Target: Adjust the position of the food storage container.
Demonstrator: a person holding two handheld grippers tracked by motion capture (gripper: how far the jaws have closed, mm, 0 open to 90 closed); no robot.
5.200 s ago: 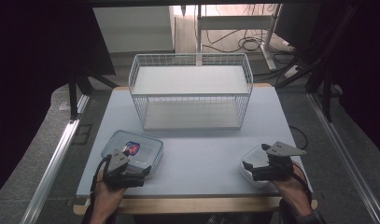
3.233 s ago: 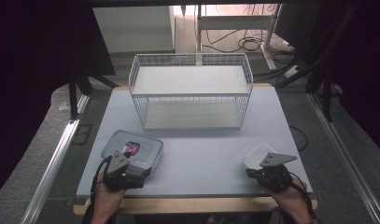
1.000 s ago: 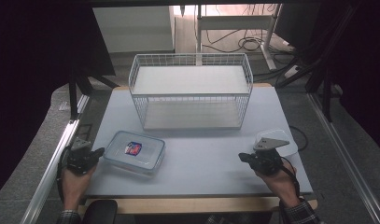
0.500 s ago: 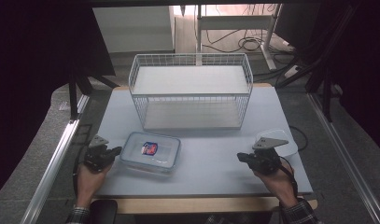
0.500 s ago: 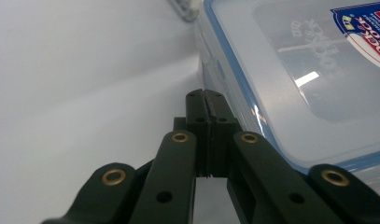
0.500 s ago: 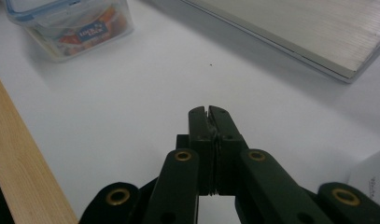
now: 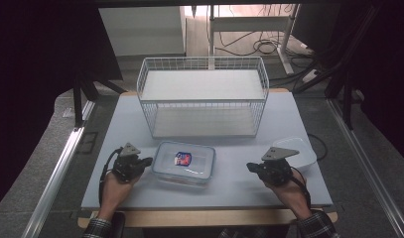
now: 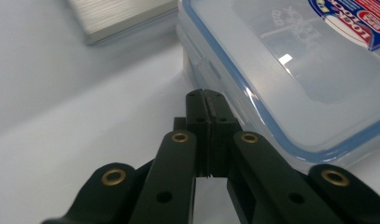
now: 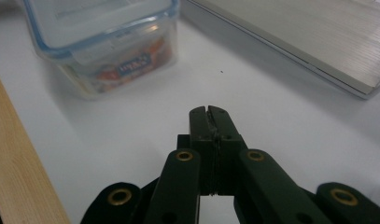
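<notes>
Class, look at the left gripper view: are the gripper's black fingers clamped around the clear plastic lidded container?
No: the left gripper's fingers are shut together, empty, beside the clear plastic lidded container.

A clear lidded container (image 7: 184,163) with a blue seal rim and red-and-blue label sits on a pale grey table (image 7: 140,124), before a white wire basket (image 7: 203,96); plaid sleeves (image 7: 316,225) below.

Black hand-held gripper (image 7: 149,162), brass rivets, grey three-cornered plate, plaid sleeves (image 7: 316,225)
</notes>
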